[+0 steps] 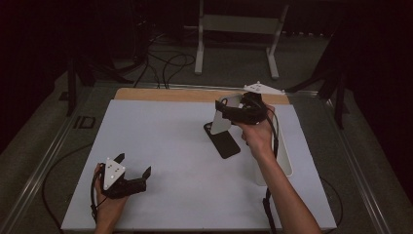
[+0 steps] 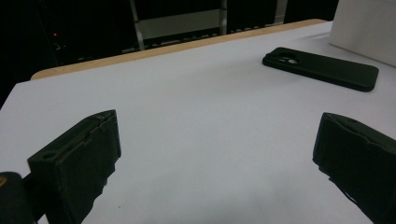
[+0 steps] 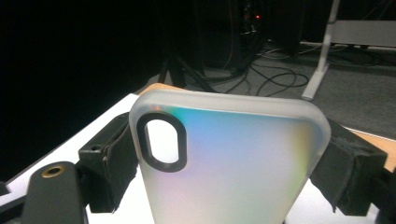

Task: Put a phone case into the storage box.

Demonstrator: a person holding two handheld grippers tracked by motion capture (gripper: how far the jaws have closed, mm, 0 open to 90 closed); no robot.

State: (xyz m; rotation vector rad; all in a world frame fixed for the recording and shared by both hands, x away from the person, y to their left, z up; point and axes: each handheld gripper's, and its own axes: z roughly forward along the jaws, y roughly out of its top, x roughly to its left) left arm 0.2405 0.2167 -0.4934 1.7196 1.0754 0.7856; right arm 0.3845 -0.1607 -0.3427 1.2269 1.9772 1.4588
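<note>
Dark floor, loose cables and a pale metal frame lie beyond a white table (image 1: 160, 146) with a wooden strip along its far edge. Over the far right part of that surface the right gripper (image 1: 229, 113) is held raised in a hand (image 1: 256, 134), its jaws pressing on the two long sides of a frosted, translucent phone case (image 3: 224, 163). The case stands nearly upright, long axis vertical, with the camera-cutout end on top; in the right gripper view the dark-rimmed oval cutout (image 3: 162, 142) sits at the upper left and a faint rainbow sheen crosses the back. In the high view the case tilts slightly, its lower end hanging just above a black phone case (image 1: 223, 140). That black one lies flat on the table, long axis running diagonally, camera end toward the far left. At the near left the left gripper (image 1: 134, 165) rests low with jaws spread wide and nothing between them, aimed across the bare surface toward the black case.
</note>
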